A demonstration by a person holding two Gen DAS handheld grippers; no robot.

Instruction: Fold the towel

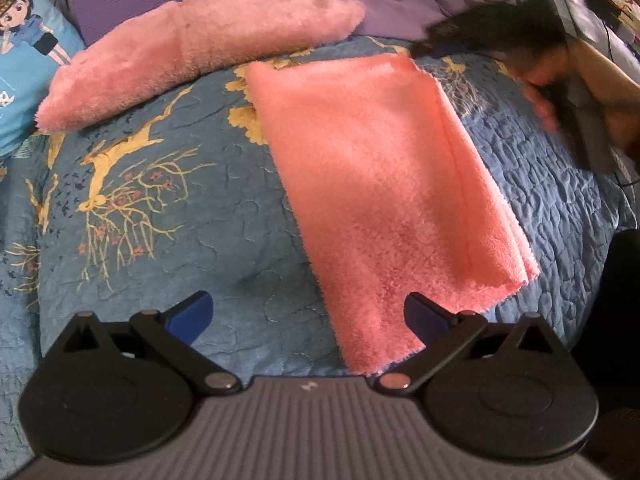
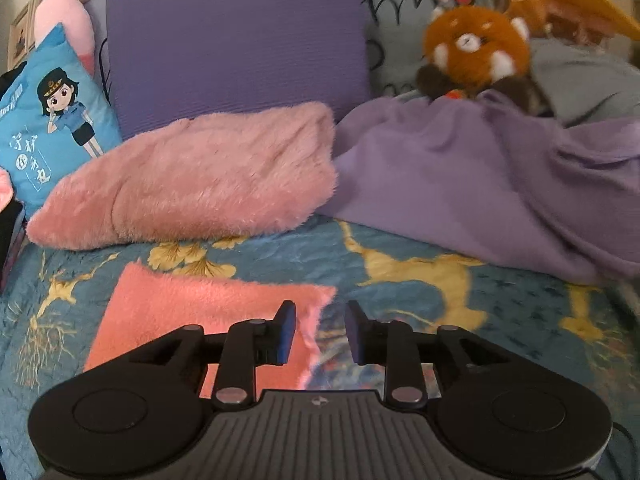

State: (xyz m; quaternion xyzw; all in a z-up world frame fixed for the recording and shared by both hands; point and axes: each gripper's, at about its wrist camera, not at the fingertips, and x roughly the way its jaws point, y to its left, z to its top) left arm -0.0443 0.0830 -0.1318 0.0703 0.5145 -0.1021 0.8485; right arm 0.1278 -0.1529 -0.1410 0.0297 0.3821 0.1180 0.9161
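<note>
1. The towel (image 1: 372, 184) lies flat on the bed quilt (image 1: 160, 240) as a long narrow rectangle. Stacked edges show along its right side, so it is already doubled over lengthwise – layers resting one on another.
2. The left tongs (image 1: 308, 316) hang above the towel's near end with the jaws spread wide and nothing between them; the right pad sits over the near corner. That spot suits taking up the short edge, if another fold is wanted.
3. The right tongs (image 2: 320, 332) are at the towel's far right corner, jaws parted by a modest gap and gripping nothing – the cloth edge lies just left of that gap.
4. The scene fits two readings: a half-folded towel awaiting an end-to-end fold, or a finished one just let go.
5. The fluffy pink pillow (image 1: 192, 48) and purple blanket (image 2: 480, 176) sit beyond, clear of the towel.
</note>
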